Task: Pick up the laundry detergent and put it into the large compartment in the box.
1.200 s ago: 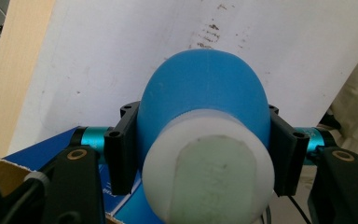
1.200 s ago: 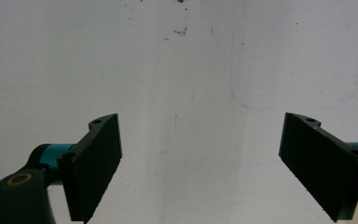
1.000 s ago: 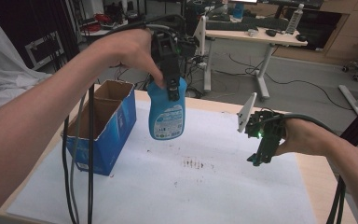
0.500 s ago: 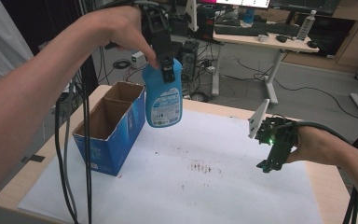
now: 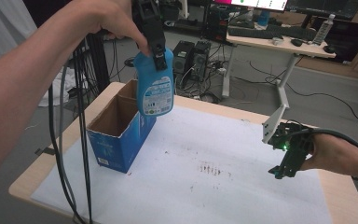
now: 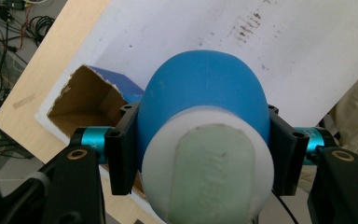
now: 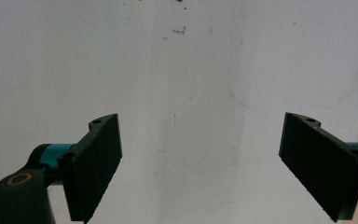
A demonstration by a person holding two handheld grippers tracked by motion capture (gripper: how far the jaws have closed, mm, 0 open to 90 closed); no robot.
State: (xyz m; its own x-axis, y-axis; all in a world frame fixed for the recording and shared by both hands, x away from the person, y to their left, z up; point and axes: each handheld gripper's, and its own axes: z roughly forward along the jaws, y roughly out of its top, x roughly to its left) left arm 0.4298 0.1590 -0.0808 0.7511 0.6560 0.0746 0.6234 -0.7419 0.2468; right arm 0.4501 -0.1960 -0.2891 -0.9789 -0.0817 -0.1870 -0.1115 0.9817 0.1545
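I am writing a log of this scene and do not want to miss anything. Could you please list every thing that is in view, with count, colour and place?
bottle: one, blue with a printed label, held in the air over the near edge of the box
cardboard box: one, blue outside, brown inside, top open, on the left part of the table
white sheet: one, white with small dark marks, covering most of the table
table: one, light wood, under the sheet
desk: one, pale top, in the background, with a keyboard and a clear bottle on it
left claw: one, black, shut on the bottle's top
right claw: one, black, open, low over the sheet at the right
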